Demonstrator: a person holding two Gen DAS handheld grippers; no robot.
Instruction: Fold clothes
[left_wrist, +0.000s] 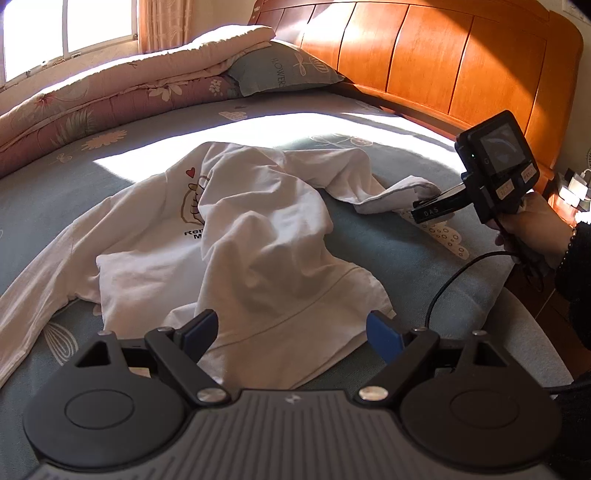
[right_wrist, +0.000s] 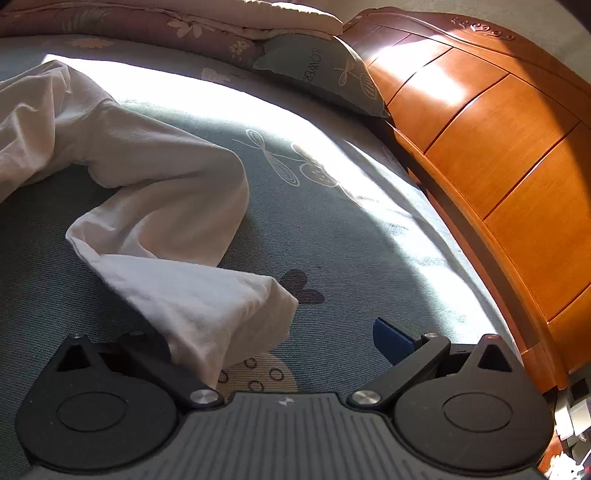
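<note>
Sunlit from a window at the far left, a bed covered by a blue-grey woven sheet (left_wrist: 369, 240) with pale printed flowers fills both views. It is backed by a glossy orange-brown wooden headboard (left_wrist: 443, 66) built of curved panels. A thick folded quilt (left_wrist: 110, 92), cream on top and mauve with a leaf print below, is stacked along the far side, and a grey-green pillow (left_wrist: 284, 70) with printed lettering is tucked against it.

A crumpled white long-sleeved cotton top (left_wrist: 266, 236) with a small heart-and-hand print is spread across the middle of the sheet, bunched into soft ridges, one sleeve trailing off to the left. Its other sleeve (right_wrist: 192, 302) is stretched toward the right, and the cuff end is draped over the left finger of the right gripper (right_wrist: 291, 343). The jaws of that gripper are seen spread wide, the blue pad (right_wrist: 391, 339) on the right finger standing clear of the cloth. The right gripper is held by a hand (left_wrist: 532, 229) in a dark sleeve.

The left gripper (left_wrist: 291, 328) is poised over the near hem of the top, its blue-padded black fingers spread apart with nothing pinched.
</note>
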